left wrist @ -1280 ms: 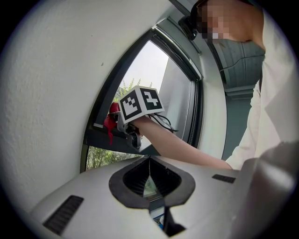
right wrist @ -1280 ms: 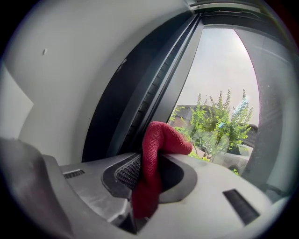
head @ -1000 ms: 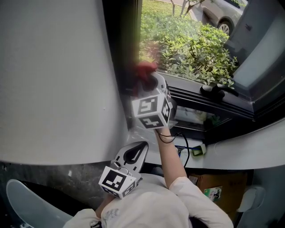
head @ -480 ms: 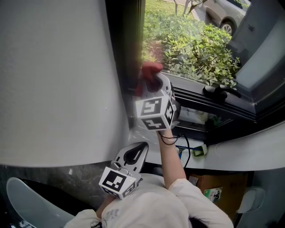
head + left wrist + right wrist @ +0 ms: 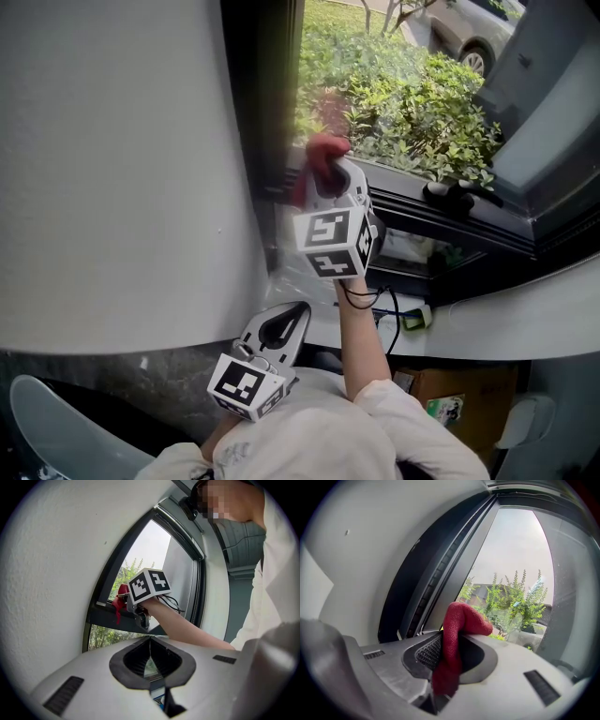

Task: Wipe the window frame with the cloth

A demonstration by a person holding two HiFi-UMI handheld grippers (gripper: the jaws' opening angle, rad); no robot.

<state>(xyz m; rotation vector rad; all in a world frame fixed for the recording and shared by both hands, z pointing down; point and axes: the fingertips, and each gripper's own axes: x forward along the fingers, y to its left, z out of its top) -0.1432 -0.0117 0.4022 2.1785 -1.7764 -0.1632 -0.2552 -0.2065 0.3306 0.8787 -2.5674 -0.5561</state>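
Observation:
My right gripper point(image 5: 330, 169) is raised at the window and shut on a dark red cloth point(image 5: 319, 159). The cloth point(image 5: 454, 634) folds up out of the jaws and sits close to the dark window frame point(image 5: 436, 573), near its lower left corner; contact cannot be told. In the left gripper view the right gripper point(image 5: 123, 597) and its cloth point(image 5: 120, 598) show beside the frame point(image 5: 105, 616). My left gripper point(image 5: 281, 328) hangs low near my body, its jaws shut with nothing between them point(image 5: 150, 651).
A white wall point(image 5: 122, 169) stands left of the frame. Green shrubs point(image 5: 422, 112) and a parked car point(image 5: 469, 28) lie outside. The sill point(image 5: 487, 319) runs right, with a cable and small plug point(image 5: 417, 317) below it. A cardboard box point(image 5: 459, 394) sits on the floor.
My right gripper with the cloth has shifted a little to the right and up along the frame's lower corner. The left gripper has stayed put.

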